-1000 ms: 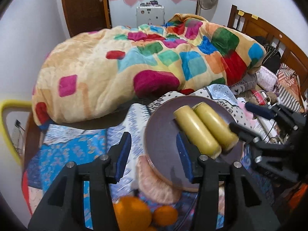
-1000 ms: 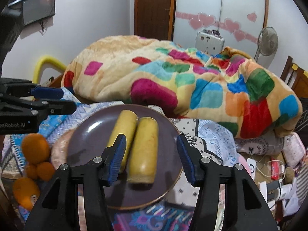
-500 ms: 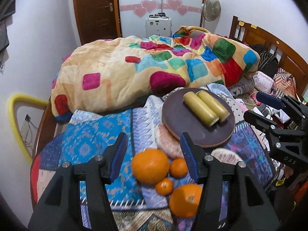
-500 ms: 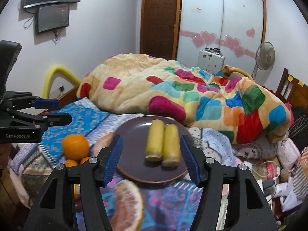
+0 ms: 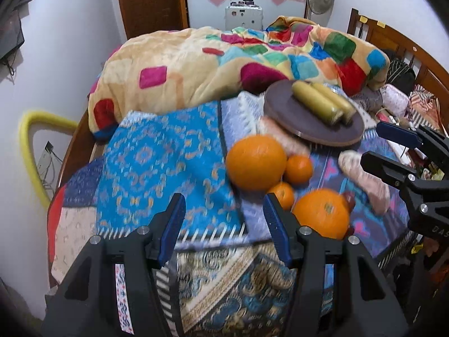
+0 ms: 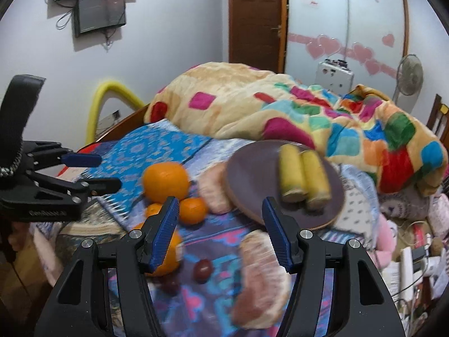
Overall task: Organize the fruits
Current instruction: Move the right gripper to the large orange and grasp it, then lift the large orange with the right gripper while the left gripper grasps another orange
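We hold two tongs over a bed covered with patterned cloths. In the left wrist view, the left tongs stand released, nothing between the blue pads. Their jaws have just been opening, though they have since settled. The fruits lie ahead toward 1 o'clock: a large orange, two small oranges just beside it, and a second large orange touching the outside of the right finger. Further toward 1 o'clock sits a dark brown plate carrying two yellow banana pieces side by side. A pomelo segment lies at 3 o'clock, near the other tongs.

In the right wrist view, the right tongs are likewise released and empty, the jaws having just been opening too. The plate lies at 12 to 1 o'clock beyond the tips, its bananas on the far half. The oranges cluster at 10 o'clock, one large orange farthest, another partly hidden behind the left finger. A pomelo segment lies close below the right finger, blurred, with a small dark red fruit between the fingers at 6 o'clock. A colourful blanket is heaped behind.
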Demonstrator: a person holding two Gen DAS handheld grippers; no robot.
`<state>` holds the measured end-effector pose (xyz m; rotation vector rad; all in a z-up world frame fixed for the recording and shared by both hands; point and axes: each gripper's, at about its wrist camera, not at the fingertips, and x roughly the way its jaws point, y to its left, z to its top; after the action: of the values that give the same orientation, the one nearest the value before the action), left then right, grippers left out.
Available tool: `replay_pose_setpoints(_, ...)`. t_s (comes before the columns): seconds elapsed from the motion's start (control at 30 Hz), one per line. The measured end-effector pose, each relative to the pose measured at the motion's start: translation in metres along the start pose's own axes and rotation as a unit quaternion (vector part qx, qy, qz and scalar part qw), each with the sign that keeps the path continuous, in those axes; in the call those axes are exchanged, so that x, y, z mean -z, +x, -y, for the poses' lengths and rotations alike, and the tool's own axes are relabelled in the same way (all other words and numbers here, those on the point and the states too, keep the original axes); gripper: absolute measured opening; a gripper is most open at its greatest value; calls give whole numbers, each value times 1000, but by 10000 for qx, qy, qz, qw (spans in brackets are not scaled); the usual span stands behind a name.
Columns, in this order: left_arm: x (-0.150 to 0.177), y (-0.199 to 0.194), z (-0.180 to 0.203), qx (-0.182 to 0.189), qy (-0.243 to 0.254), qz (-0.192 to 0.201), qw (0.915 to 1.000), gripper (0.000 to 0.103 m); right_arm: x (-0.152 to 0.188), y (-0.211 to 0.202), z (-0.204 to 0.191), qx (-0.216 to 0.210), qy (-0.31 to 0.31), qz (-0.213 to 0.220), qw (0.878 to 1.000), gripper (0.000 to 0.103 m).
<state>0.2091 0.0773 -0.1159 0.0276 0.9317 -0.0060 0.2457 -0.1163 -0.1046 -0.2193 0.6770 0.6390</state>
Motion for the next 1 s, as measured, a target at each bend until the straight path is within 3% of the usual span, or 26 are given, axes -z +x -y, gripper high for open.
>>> replay_pose_setpoints(0.03,5,-1,-1,21,-8,-15,10000,59,3,0,-6,-67,-8,-18,10000,58)
replay_pose_setpoints(0.1,17,-1,-6,84,-86,-29,9999,71,9,3,-19,-202,-59,-77,9997,60)
replay_pose_setpoints(0.23,36,-3,-14,93,-205,-55,9997,71,20,12,-38,-208,-252,-175,9993,65)
replay_pose_setpoints(0.53,57,-11,-29,87,-360,-81,9993,71,36,42,-43,-405,-57,-636,9971,67)
replay_pose_setpoints(0.83,45,-18,-21,123,-294,90,9995,71,31,44,-28,-850,376,-750,9928,62)
replay_pose_setpoints(1.0,22,-19,-9,192,-213,255,9993,71,17,17,-15,-576,329,-332,9972,62)
